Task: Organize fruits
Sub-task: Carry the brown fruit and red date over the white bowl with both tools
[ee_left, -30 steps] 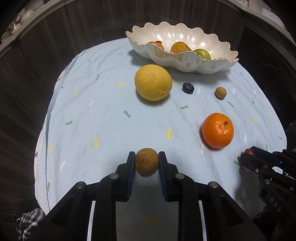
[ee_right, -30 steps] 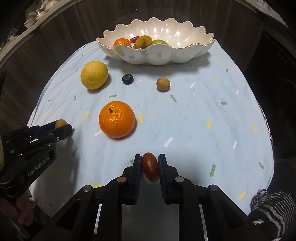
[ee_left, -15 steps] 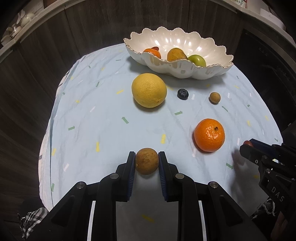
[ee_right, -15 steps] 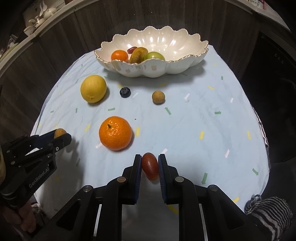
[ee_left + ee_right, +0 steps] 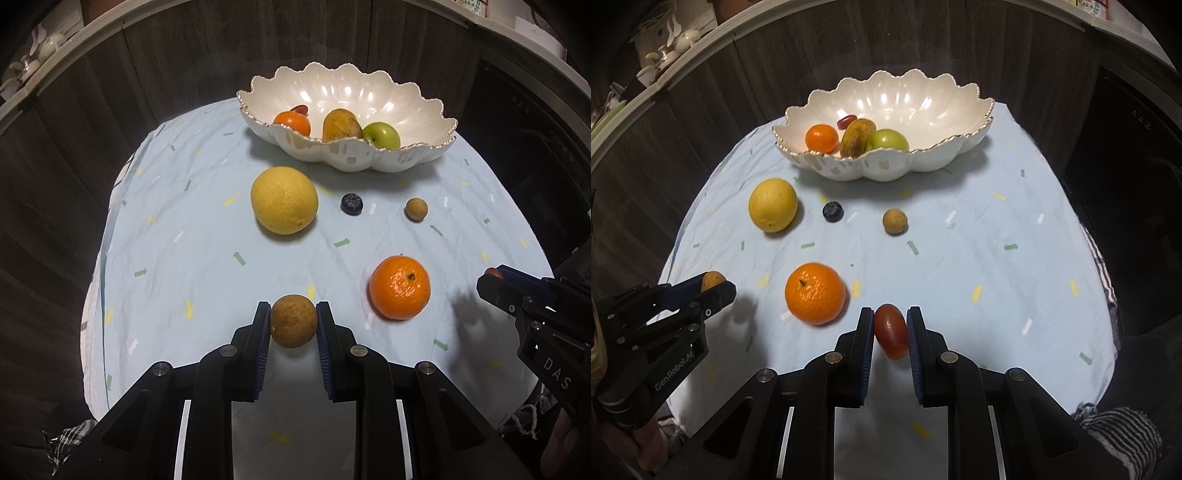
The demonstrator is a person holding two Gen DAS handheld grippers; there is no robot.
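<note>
Pale-blue cloth covers tabletop (image 5: 177,229); bowl (image 5: 886,168) at far edge. Left gripper (image 5: 293,325) jaws pinch round brown fruit (image 5: 293,320), right gripper (image 5: 890,330) jaws pinch red oval fruit (image 5: 891,330). Risk: smooth fruit slips mid-carry, rolls into orange (image 5: 815,292).

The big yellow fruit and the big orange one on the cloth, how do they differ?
The yellow fruit is pale lemon yellow; the orange fruit is vivid orange and glossier. The yellow fruit lies near the white bowl; the orange fruit lies closer to the grippers. The orange fruit shows a dark stem spot on top; the yellow fruit's top looks plain. Both are round, dimpled citrus resting loose on the tablecloth.
</note>
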